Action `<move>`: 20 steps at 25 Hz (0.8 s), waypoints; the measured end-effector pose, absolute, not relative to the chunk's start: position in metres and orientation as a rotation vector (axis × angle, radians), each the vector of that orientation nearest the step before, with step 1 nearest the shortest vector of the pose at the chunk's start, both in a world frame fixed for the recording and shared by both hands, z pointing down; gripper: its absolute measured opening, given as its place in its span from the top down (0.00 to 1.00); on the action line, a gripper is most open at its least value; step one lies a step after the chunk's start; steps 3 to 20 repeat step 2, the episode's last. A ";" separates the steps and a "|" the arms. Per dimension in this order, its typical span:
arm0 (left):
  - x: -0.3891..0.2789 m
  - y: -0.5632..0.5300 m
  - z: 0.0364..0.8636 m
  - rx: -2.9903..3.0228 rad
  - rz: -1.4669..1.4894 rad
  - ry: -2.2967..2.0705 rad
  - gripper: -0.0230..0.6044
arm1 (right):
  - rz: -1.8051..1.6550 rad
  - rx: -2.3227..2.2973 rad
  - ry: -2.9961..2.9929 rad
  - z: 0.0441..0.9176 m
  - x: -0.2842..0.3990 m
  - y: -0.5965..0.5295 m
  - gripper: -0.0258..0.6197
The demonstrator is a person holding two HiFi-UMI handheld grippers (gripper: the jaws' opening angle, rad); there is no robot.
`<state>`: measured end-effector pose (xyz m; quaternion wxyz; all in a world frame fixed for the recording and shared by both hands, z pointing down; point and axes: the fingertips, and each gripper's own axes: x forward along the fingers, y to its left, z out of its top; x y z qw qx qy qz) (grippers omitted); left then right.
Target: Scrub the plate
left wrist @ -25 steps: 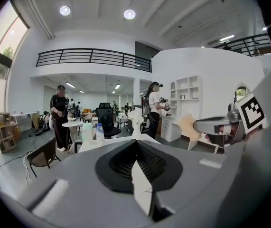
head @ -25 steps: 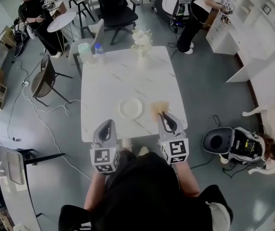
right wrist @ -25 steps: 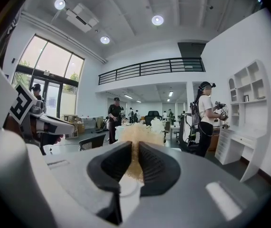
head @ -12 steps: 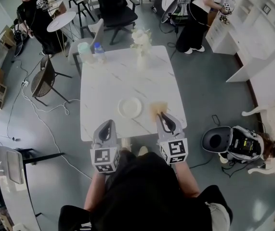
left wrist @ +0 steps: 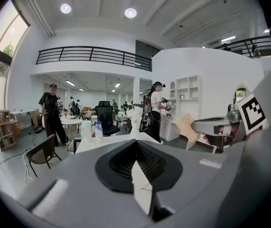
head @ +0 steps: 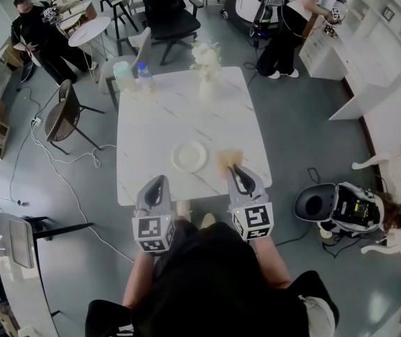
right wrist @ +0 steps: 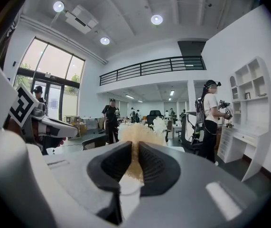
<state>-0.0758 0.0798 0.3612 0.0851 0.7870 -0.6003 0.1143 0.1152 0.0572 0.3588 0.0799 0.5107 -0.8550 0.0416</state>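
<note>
White round plate [head: 189, 156] lies unheld; right gripper [head: 236, 168] pinches beige fluffy sponge [head: 229, 156], left gripper [head: 156, 180] closed, empty; scrubbing may slide it.

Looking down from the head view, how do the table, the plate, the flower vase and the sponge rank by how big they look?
Largest: the table, by far.
Next: the plate and the flower vase, about alike, so unranked; the vase rises toward the camera.
Smallest: the sponge, a little smaller than the plate.
</note>
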 end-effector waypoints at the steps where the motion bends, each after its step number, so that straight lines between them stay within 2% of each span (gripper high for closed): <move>1: -0.076 0.080 0.362 2.344 0.341 -1.788 0.95 | 0.128 1.527 -2.557 0.359 0.115 0.058 0.88; 20: -0.076 0.081 0.362 2.341 0.341 -1.786 0.95 | 0.132 1.527 -2.557 0.359 0.115 0.058 0.88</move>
